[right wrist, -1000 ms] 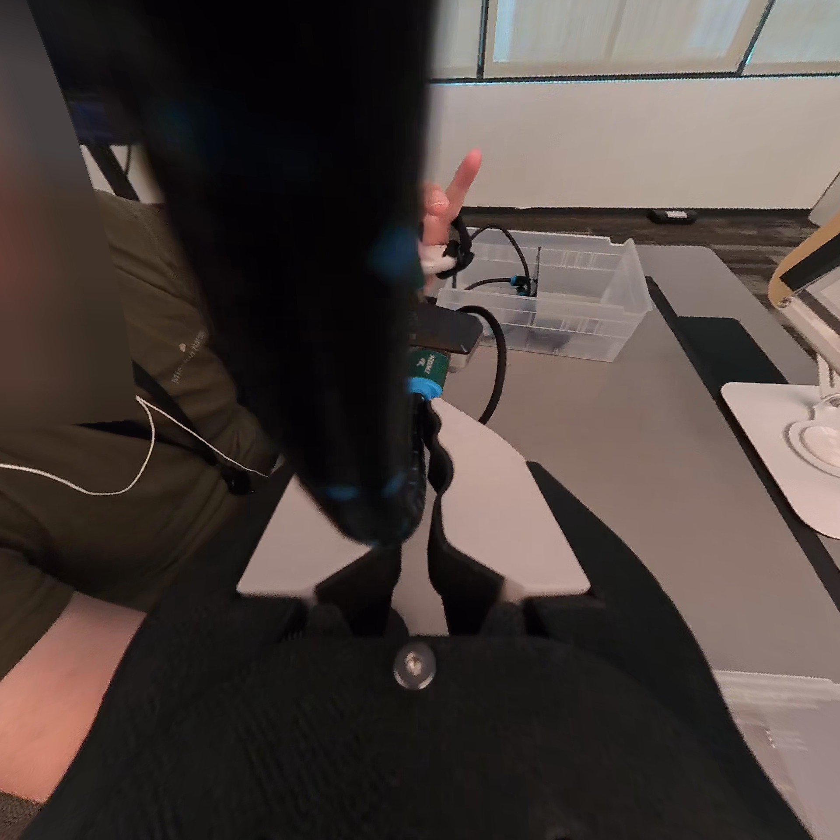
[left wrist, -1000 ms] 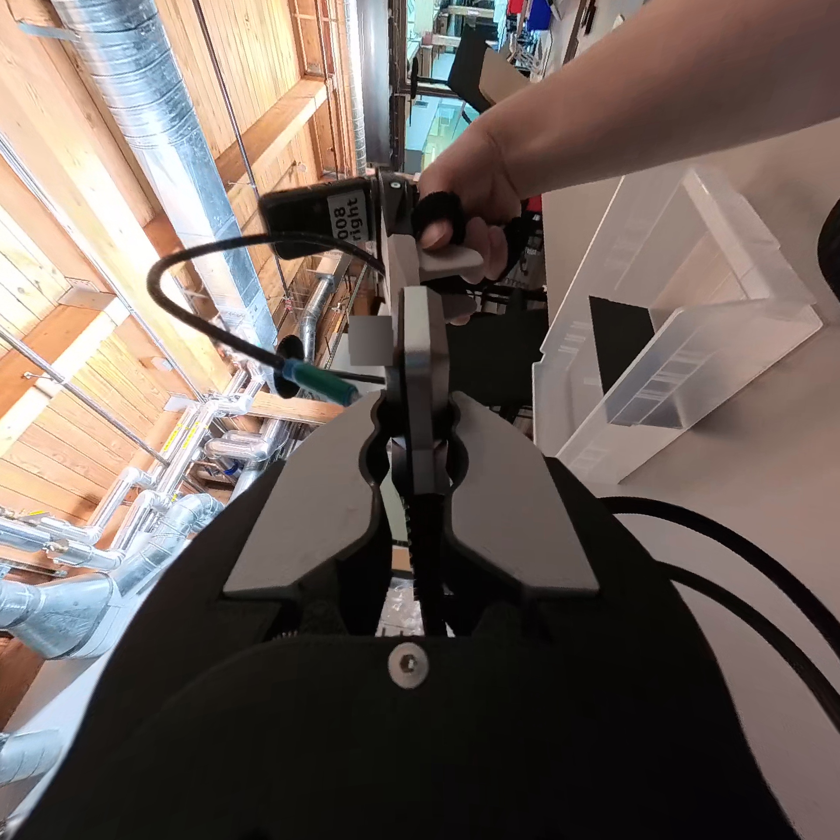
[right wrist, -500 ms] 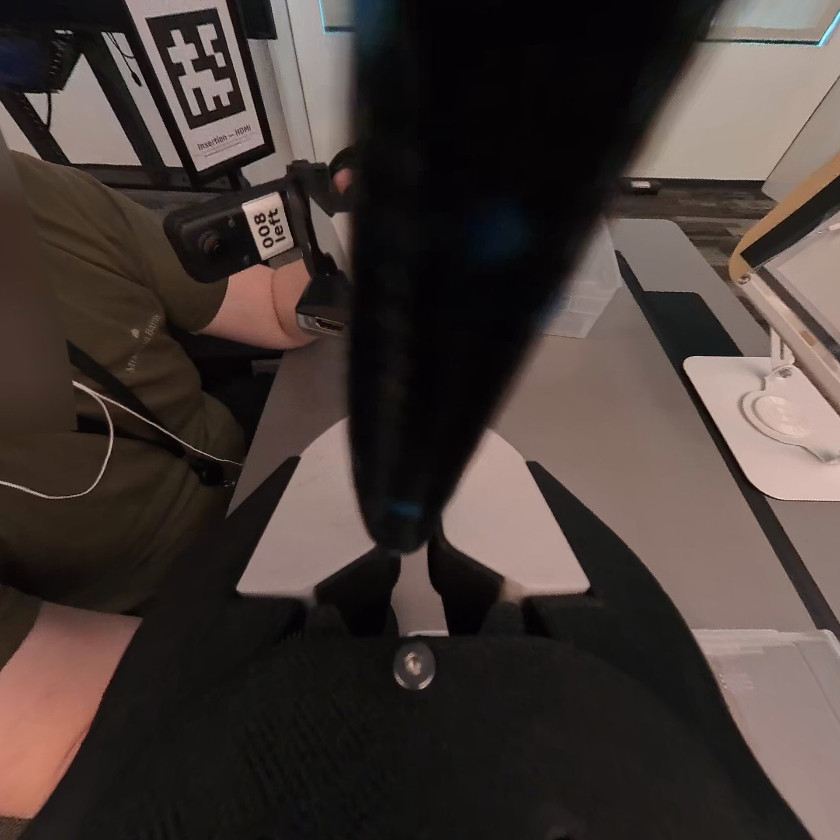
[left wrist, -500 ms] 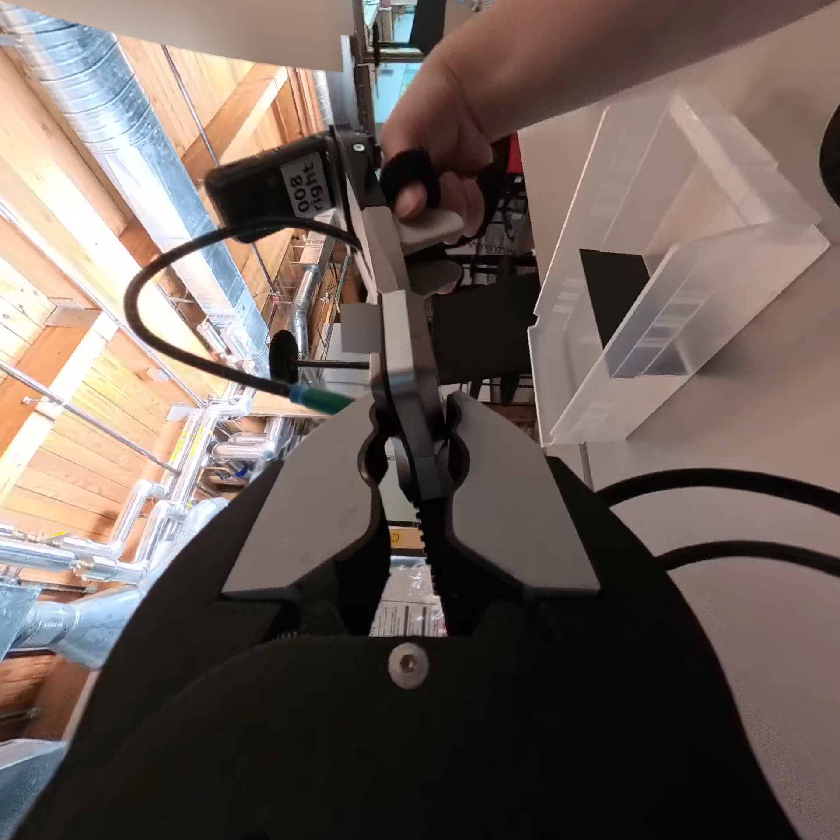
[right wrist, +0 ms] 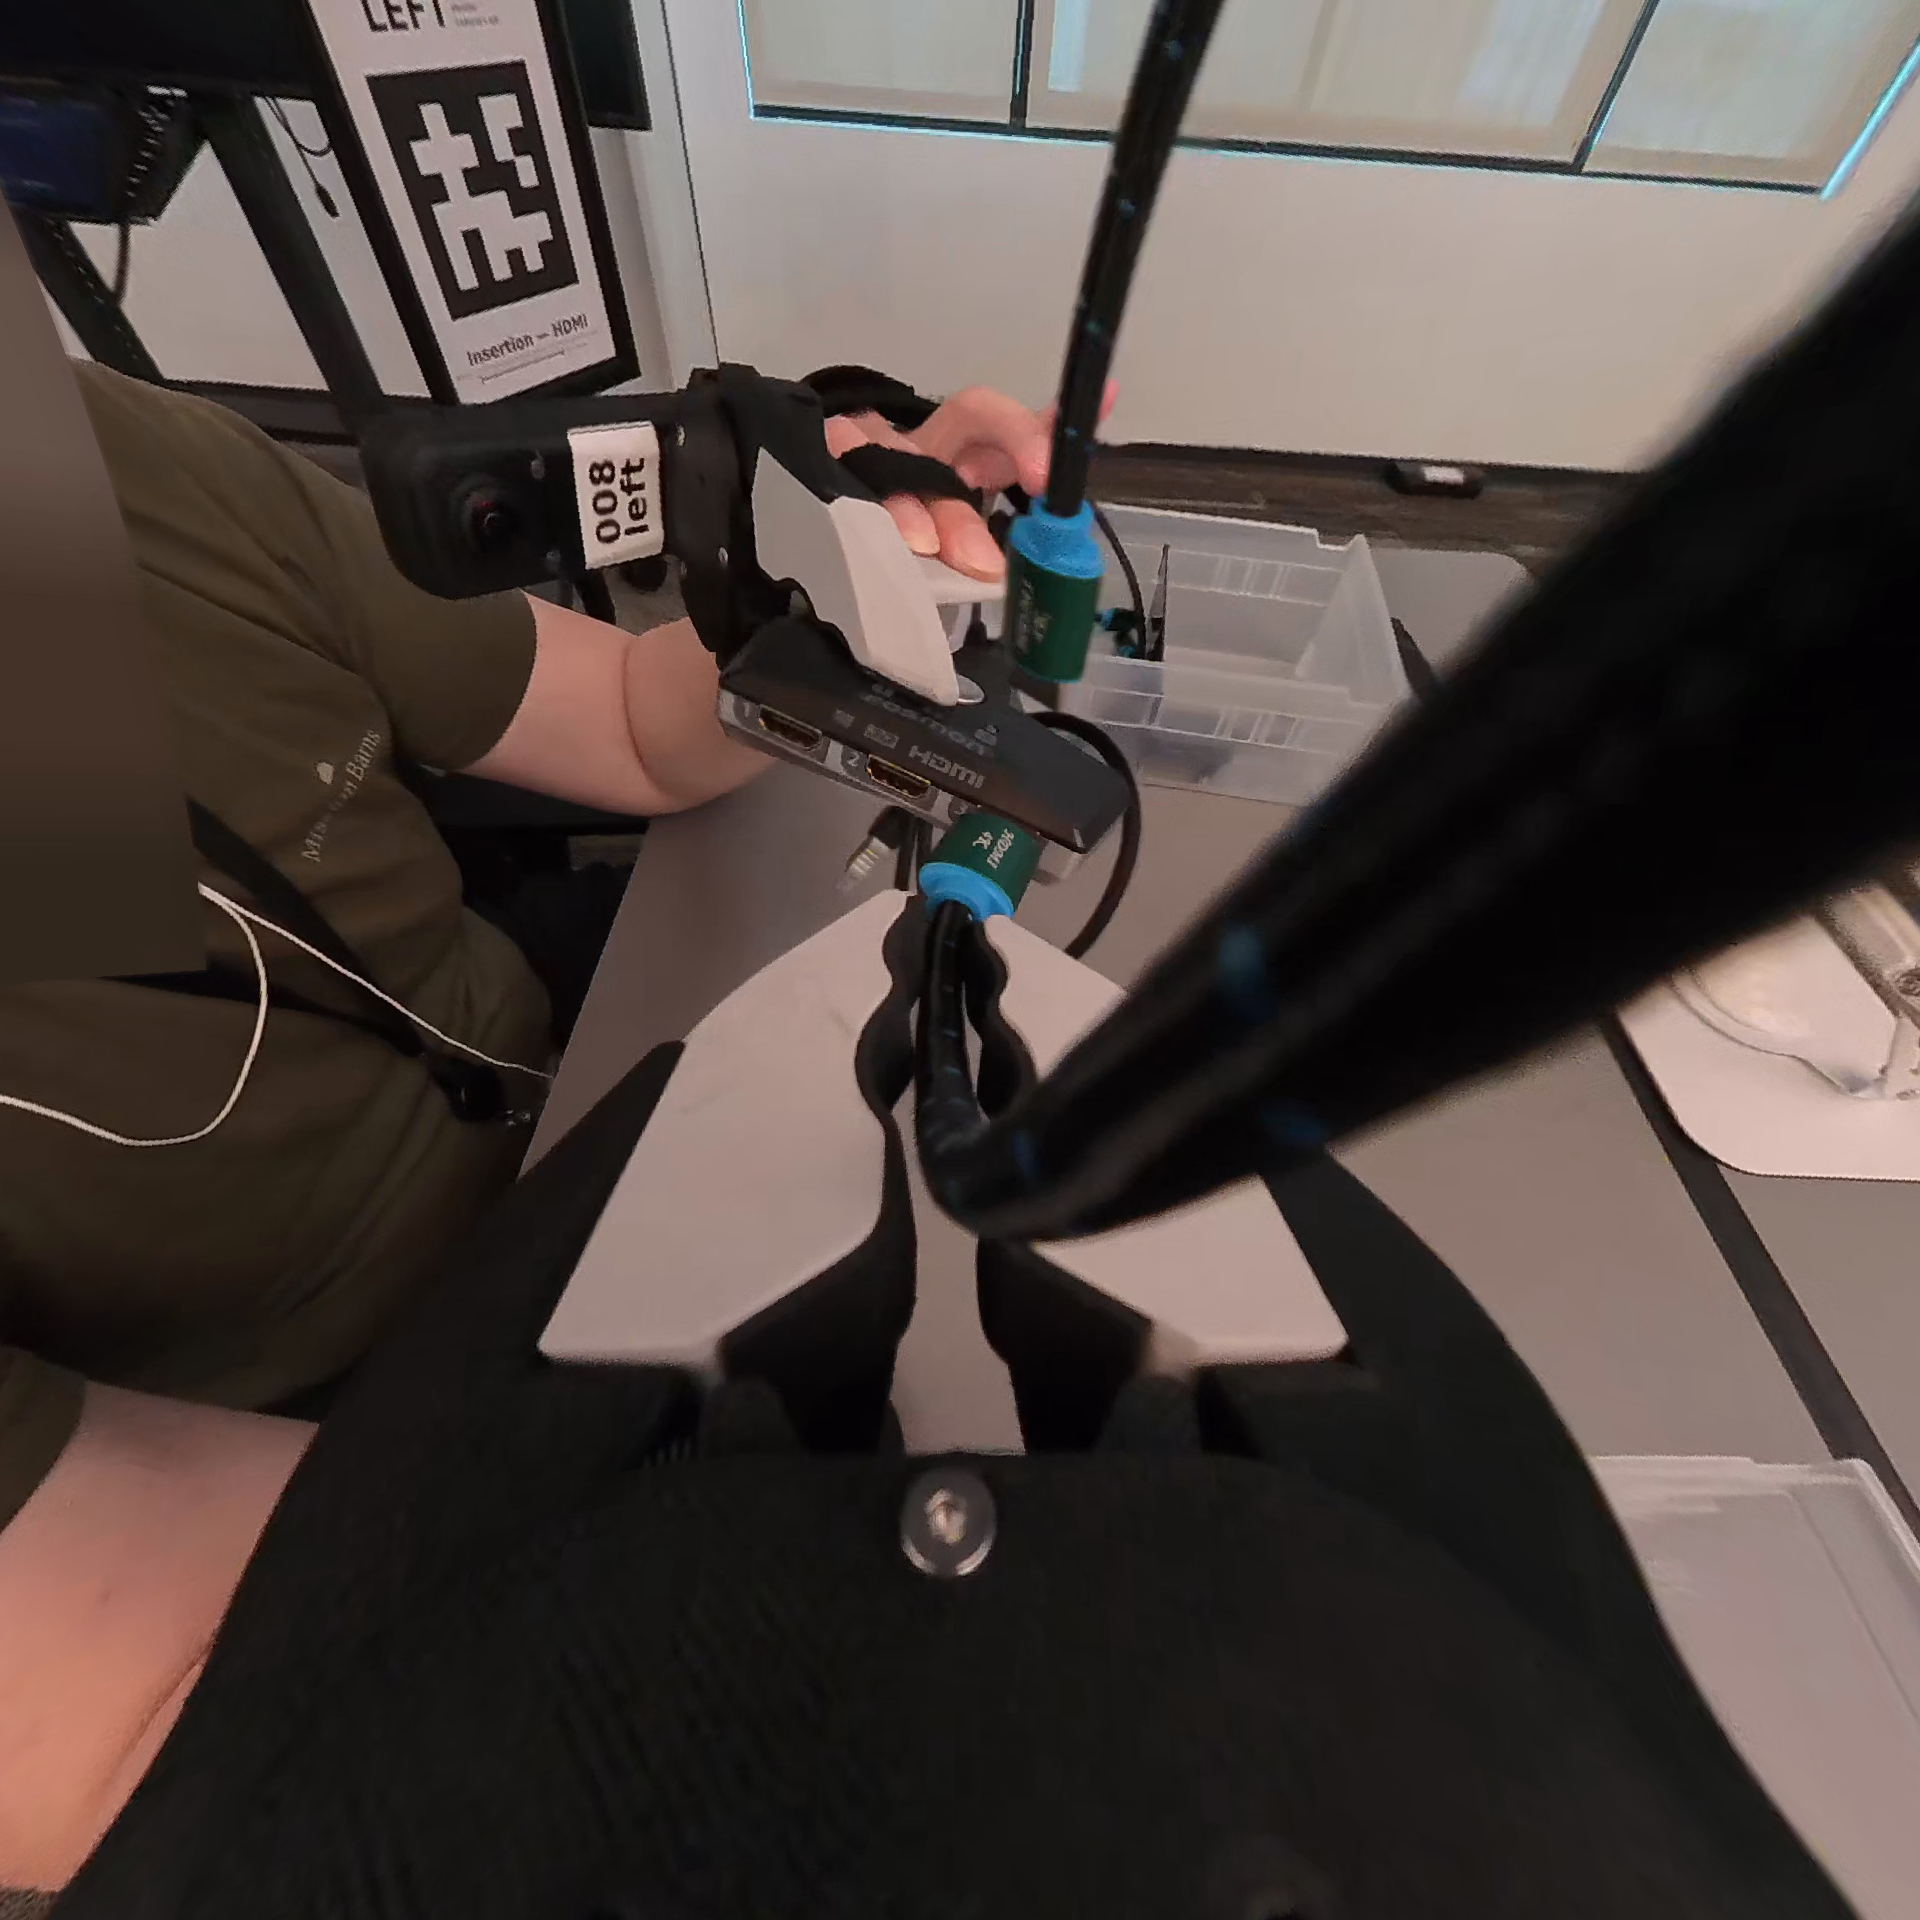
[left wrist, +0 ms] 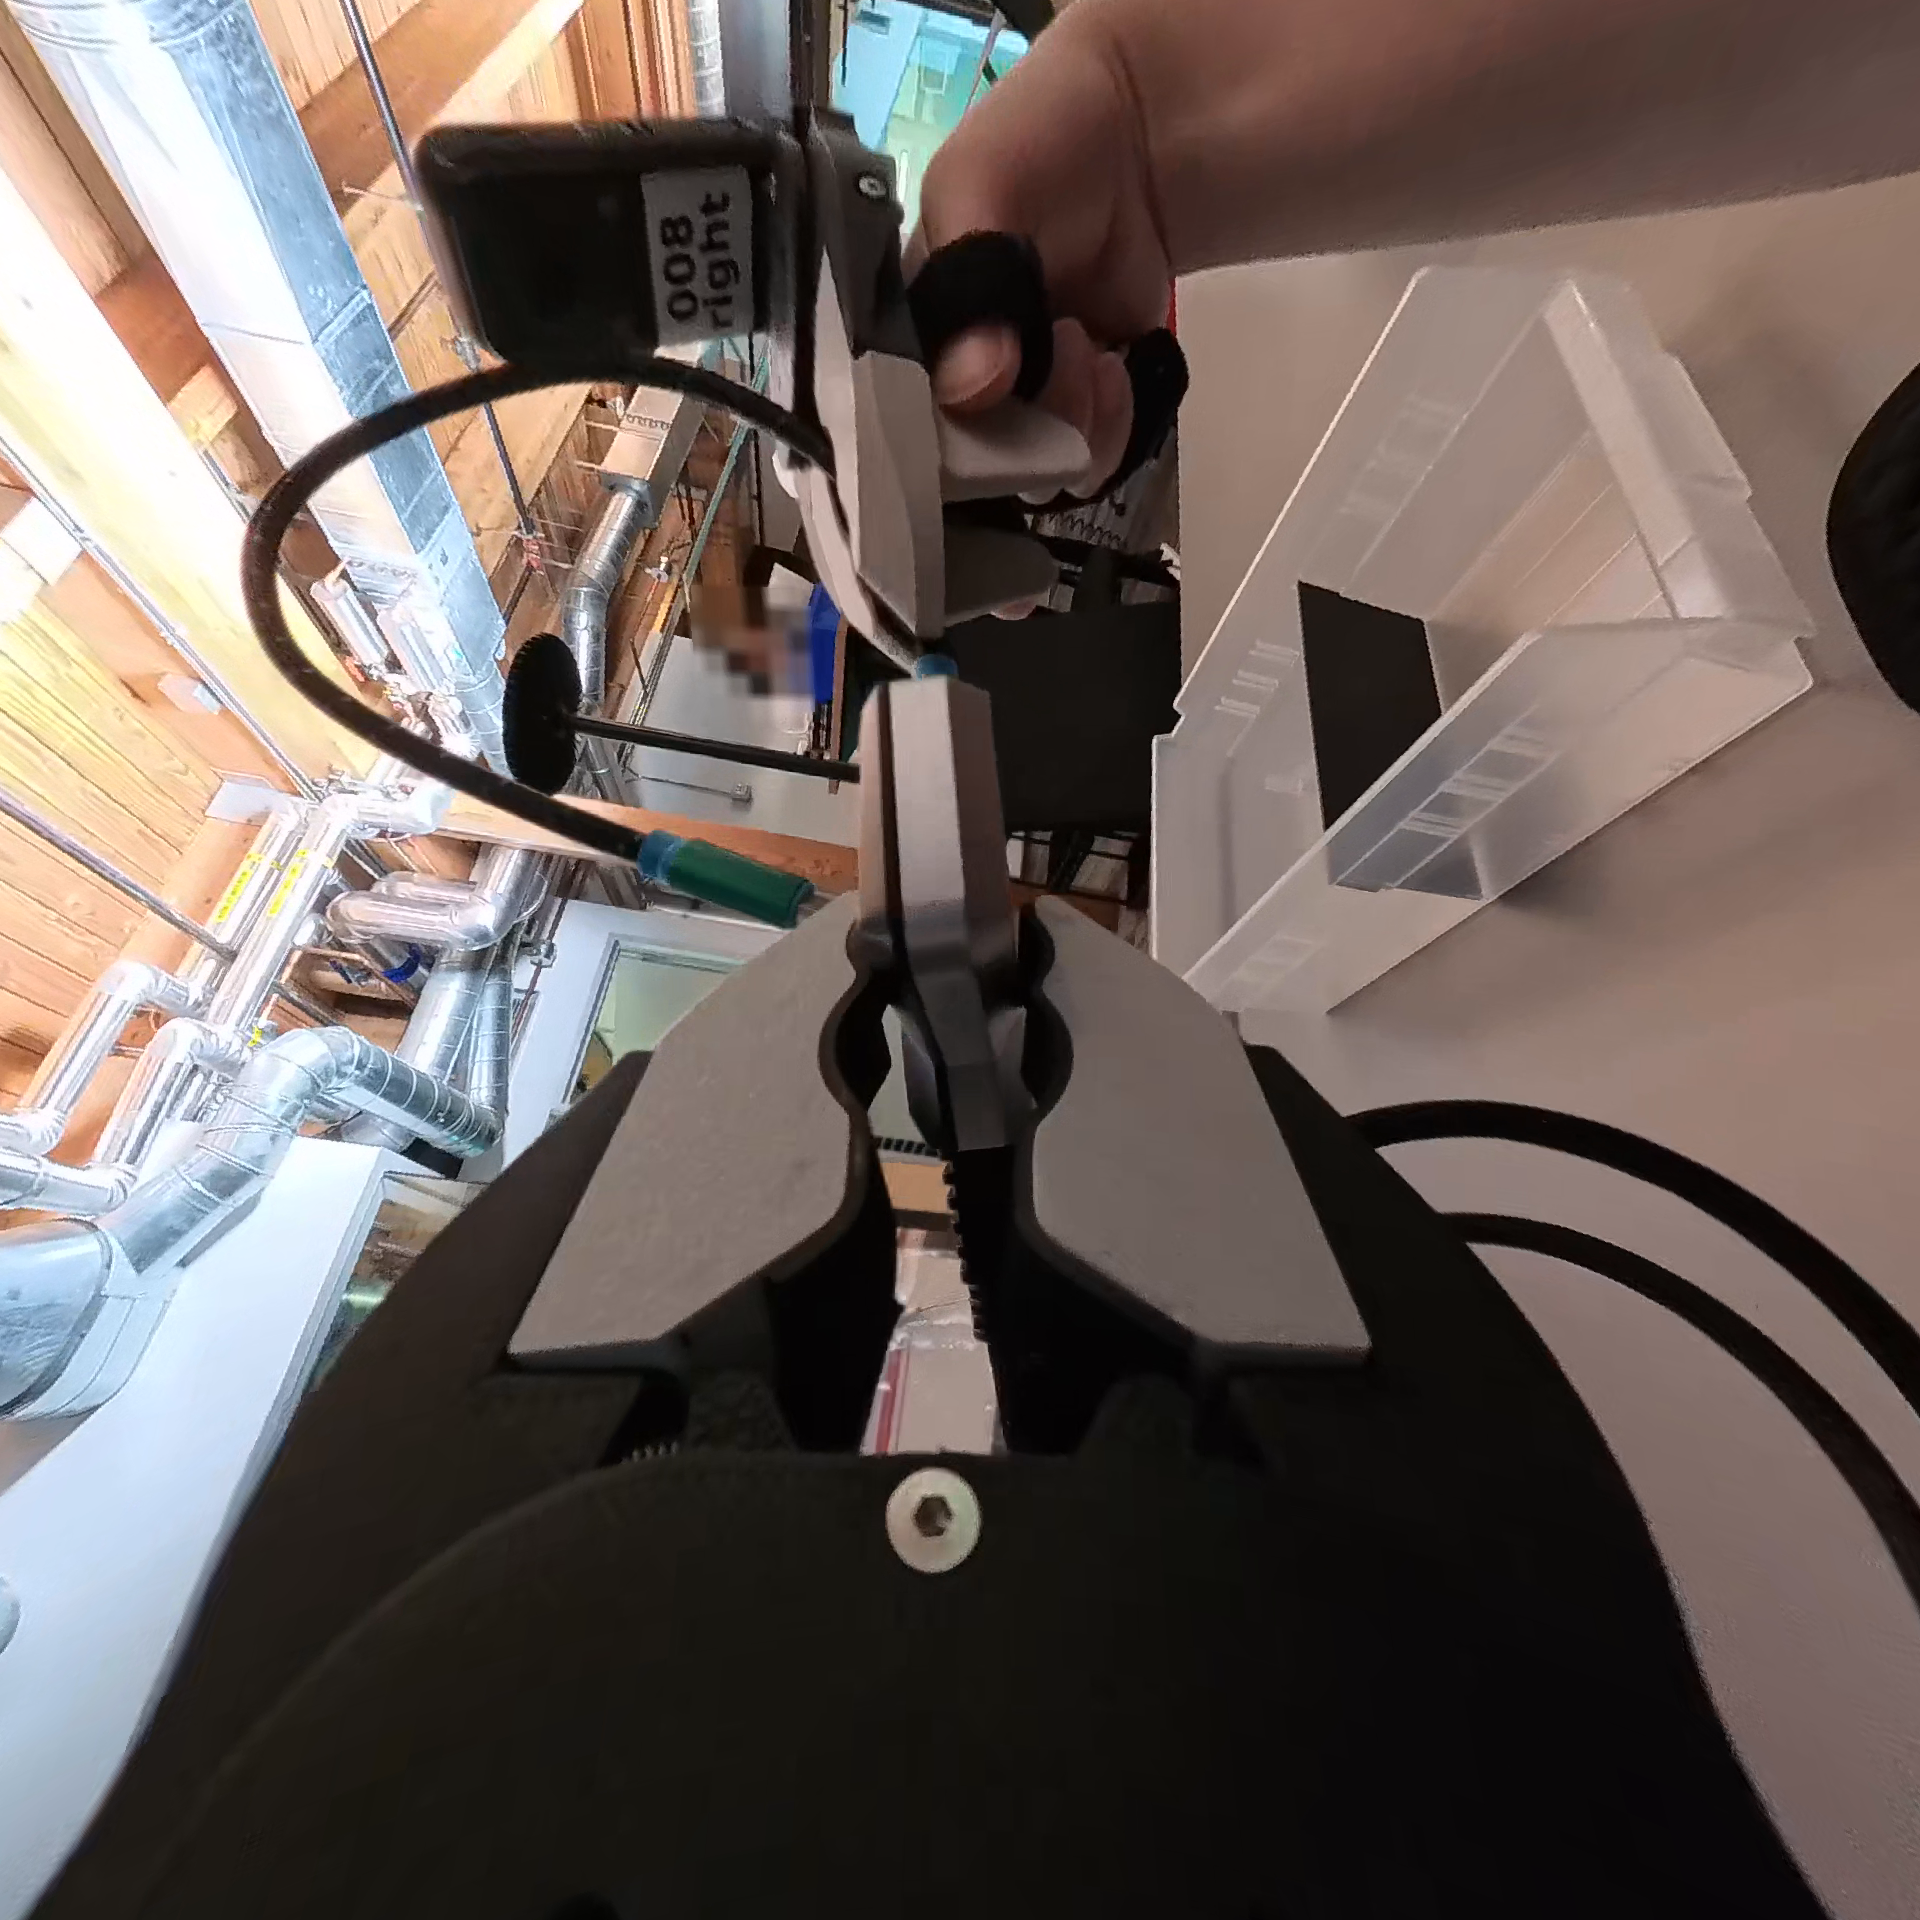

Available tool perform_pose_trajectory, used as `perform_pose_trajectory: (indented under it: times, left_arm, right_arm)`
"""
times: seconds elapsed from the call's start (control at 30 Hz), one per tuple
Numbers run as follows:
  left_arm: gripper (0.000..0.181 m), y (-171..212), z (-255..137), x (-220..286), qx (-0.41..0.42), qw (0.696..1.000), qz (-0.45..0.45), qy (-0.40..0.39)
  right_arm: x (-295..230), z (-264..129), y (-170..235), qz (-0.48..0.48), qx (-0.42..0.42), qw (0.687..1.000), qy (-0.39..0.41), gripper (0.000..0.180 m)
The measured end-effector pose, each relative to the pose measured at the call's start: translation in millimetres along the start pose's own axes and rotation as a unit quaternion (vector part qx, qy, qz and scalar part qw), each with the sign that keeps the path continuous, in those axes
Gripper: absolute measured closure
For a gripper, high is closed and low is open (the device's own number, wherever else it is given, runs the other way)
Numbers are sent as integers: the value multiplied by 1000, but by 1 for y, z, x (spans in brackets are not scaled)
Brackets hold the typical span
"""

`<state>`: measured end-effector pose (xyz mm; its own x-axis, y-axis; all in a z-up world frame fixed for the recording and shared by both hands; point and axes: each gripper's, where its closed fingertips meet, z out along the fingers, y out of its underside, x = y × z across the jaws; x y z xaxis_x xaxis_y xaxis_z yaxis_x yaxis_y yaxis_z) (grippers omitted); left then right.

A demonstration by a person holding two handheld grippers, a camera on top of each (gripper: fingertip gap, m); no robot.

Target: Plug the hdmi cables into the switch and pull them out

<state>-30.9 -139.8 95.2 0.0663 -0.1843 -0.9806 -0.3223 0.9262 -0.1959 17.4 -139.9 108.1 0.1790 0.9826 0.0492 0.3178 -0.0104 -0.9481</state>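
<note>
Above the grey surface (right wrist: 1538, 1226): left hand-held gripper (left wrist: 940, 966) clamped on the dark switch (right wrist: 914, 753), held edge-on. Right hand-held gripper (right wrist: 945, 997) pinched on the black cable (right wrist: 940, 1023) just behind its green plug (right wrist: 987, 847), seated in the switch's third port.

Two green plugs (right wrist: 1051, 603) (right wrist: 987, 847), one switch (right wrist: 935, 764)

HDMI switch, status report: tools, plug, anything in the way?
Left tool shut on the flat dark HDMI switch. Right tool shut on black braided cable behind green plug, plug at the third port. Second green plug hangs beside the switch.
</note>
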Motion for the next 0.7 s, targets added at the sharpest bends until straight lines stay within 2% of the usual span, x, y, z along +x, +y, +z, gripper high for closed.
perform_pose_trajectory:
  times: [0.23,0.7]
  left_arm:
    - [160,4,2,5,25,999,-37,14]
    - [161,7,0,4,46,998,-50,9]
  right_arm:
    - [2,2,4,15,-7,1000,-4,175]
    - [12,8,7,41,-19,999,16,176]
